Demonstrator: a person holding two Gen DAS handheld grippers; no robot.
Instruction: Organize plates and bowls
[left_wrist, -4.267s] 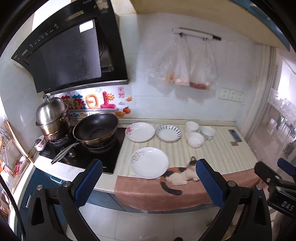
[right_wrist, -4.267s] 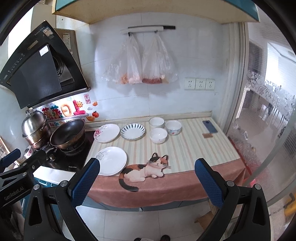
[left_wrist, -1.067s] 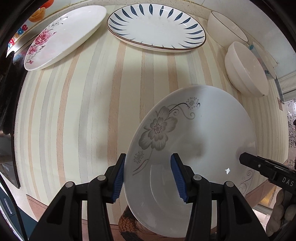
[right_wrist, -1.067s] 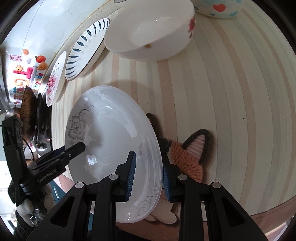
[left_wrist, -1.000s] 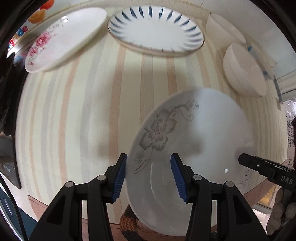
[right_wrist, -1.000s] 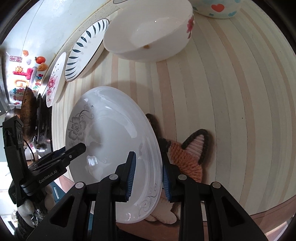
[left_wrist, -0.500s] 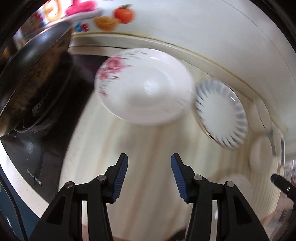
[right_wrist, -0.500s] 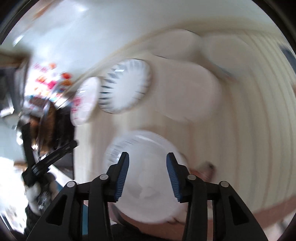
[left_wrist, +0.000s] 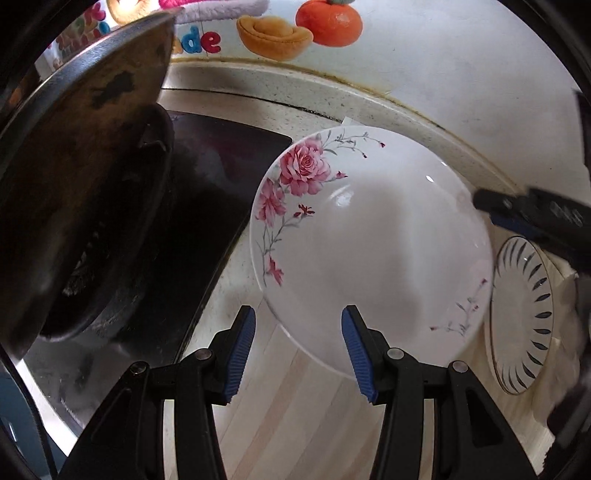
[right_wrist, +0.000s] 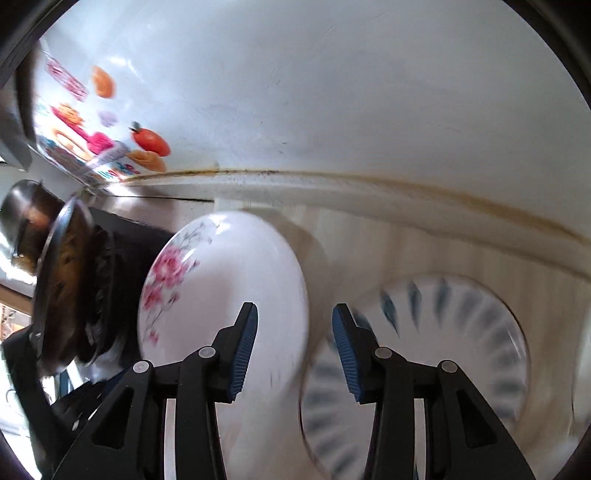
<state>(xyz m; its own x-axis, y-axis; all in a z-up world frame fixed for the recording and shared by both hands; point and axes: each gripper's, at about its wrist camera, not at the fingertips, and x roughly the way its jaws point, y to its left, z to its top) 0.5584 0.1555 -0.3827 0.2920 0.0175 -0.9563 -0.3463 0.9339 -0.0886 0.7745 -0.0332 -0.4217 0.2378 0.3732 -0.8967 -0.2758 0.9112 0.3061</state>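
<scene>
Both grippers hang over the rose plate, which lies flat on the striped counter at the back, near the wall. The left gripper stands spread and empty, its blue pads straddling the plate's near rim without pressing on it. The right gripper, whose jaws have just been opening, is also parted and holds nothing; it sits over the plate's right edge, one pad above the rose plate and the other above the blue-striped plate just beside it on the right. That closeness looks like the main hazard: a pad coming down in the narrow gap could catch both rims and clink or chip them. Left of the rose plate, the dark hob and the wok stand close, so a careless lift could knock the plate against the wok. A glossy rim pinched too shallowly may slip.
</scene>
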